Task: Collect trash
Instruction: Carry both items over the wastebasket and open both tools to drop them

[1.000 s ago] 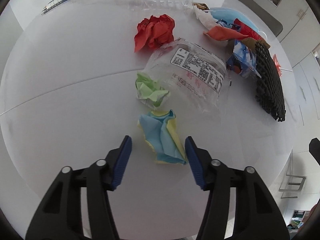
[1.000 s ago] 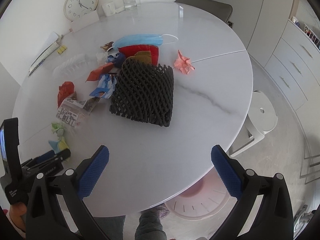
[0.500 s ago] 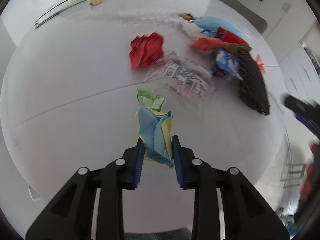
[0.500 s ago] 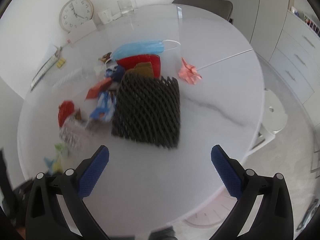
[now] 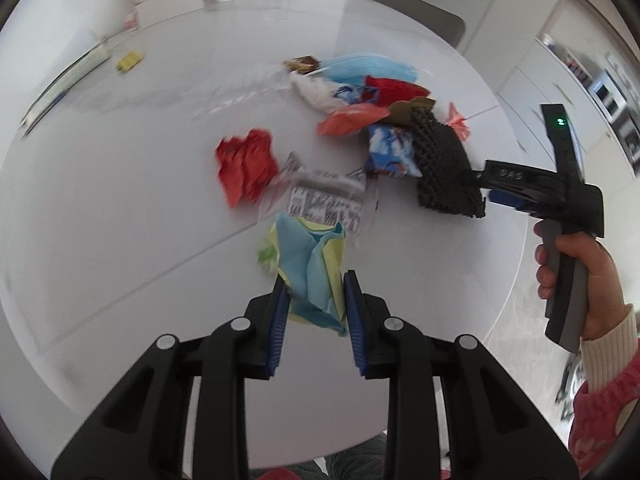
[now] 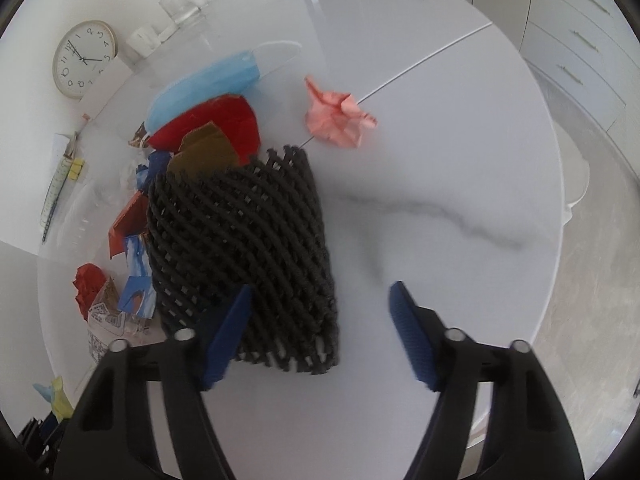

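- Our left gripper has its pads pressed against both sides of the blue-and-yellow paper wad, which appears lifted off the table, probably to carry it away.
- Our right gripper is spread wide and holds nothing; its left pad overlaps the near edge of the black foam net, apparently lining up to take it next.
- Other trash lies at ten to twelve o'clock of the net: the red paper ball, the labelled clear bag, the blue face mask.
- The pink paper scrap sits apart at one o'clock.
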{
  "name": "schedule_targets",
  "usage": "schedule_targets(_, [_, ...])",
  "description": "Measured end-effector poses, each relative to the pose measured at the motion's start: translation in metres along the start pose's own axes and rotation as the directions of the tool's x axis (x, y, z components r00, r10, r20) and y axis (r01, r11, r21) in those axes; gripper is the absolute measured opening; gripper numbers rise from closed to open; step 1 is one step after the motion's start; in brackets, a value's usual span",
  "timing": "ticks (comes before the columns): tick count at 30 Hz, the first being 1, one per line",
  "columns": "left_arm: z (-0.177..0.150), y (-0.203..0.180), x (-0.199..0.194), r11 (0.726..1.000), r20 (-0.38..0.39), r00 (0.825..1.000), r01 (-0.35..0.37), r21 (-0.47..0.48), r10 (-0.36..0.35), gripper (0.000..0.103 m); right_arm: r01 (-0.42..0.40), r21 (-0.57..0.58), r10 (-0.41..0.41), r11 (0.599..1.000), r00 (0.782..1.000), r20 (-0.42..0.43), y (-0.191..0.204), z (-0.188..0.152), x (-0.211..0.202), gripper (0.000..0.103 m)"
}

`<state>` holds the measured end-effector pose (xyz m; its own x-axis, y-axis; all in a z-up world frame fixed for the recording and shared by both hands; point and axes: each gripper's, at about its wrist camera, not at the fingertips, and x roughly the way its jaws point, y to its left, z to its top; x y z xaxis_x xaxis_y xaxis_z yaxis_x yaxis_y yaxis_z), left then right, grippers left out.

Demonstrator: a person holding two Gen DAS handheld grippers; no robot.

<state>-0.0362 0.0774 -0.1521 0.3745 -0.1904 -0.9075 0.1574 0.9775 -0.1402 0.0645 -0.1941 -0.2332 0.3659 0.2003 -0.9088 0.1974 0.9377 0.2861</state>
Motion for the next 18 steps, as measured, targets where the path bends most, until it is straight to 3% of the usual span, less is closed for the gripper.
schedule_targets(3, [0.012, -0.005, 0.001, 0.999, -0.003, 1.0, 0.022, 0.05, -0.022, 0.027, -0.033, 0.041, 0.033, 0.999, 0.999, -0.01, 0.002, -0.002, 0.002, 0.025])
schedule_targets(5, [0.018, -0.01, 0.0, 0.996, 0.003, 0.999, 0.032, 0.086, -0.033, 0.027, -0.047, 0.059, 0.047, 0.997, 0.999, 0.004, 0.001, -0.004, -0.002, 0.016])
schedule_targets(12, [0.033, -0.039, -0.009, 0.968, 0.017, 0.997, 0.067, 0.242, -0.073, 0.027, -0.075, 0.112, 0.064, 0.991, 0.993, 0.096, -0.009, -0.017, -0.047, 0.014])
schedule_targets(18, [0.031, -0.106, -0.019, 0.905, 0.001, 0.983, 0.168, 0.39, -0.183, 0.027, 0.031, 0.139, -0.059, 0.99, 0.976, 0.208, -0.053, -0.051, -0.136, 0.014])
